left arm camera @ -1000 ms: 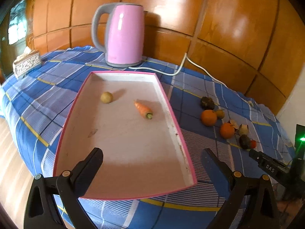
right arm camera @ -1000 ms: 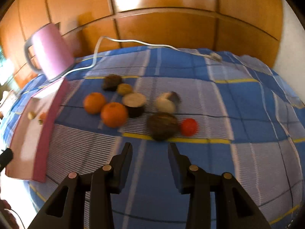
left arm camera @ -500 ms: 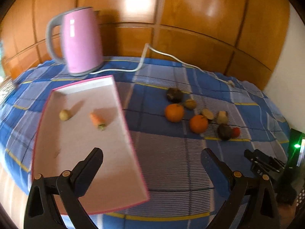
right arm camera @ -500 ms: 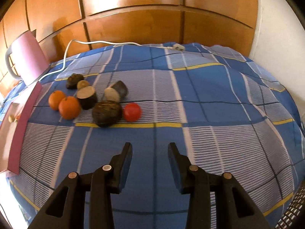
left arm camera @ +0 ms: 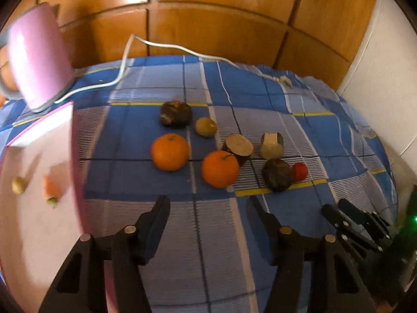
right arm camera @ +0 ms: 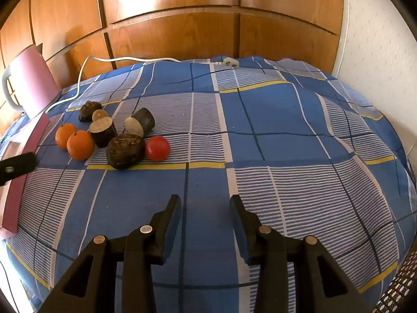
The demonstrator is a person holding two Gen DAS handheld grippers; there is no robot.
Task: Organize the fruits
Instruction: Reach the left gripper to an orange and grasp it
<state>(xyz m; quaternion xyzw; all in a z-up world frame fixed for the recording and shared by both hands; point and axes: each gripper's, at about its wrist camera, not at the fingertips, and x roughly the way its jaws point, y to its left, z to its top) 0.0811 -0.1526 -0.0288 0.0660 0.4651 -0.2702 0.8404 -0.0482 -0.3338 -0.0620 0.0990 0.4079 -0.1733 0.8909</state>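
Two oranges (left arm camera: 170,151) (left arm camera: 220,169) lie on the blue checked cloth with a red tomato (left arm camera: 299,171), a kiwi (left arm camera: 206,126) and several dark brown pieces (left arm camera: 277,174). The same pile shows at the left of the right wrist view: orange (right arm camera: 80,144), tomato (right arm camera: 157,148). A pink-rimmed tray (left arm camera: 31,234) at left holds a carrot (left arm camera: 52,187) and a small potato (left arm camera: 18,184). My left gripper (left arm camera: 208,206) is open and empty, just short of the oranges. My right gripper (right arm camera: 205,203) is open and empty, right of the pile.
A pink kettle (left arm camera: 39,60) stands at the back left, and its white cord (left arm camera: 161,45) runs across the cloth to a plug (right arm camera: 229,62). Wooden panels close the back. A white wall is at right. The right gripper shows at the lower right of the left wrist view (left arm camera: 338,214).
The left gripper has swung right from over the tray to face the fruit pile, and its jaws have narrowed. The right gripper has swung right, so the pile now sits further left.
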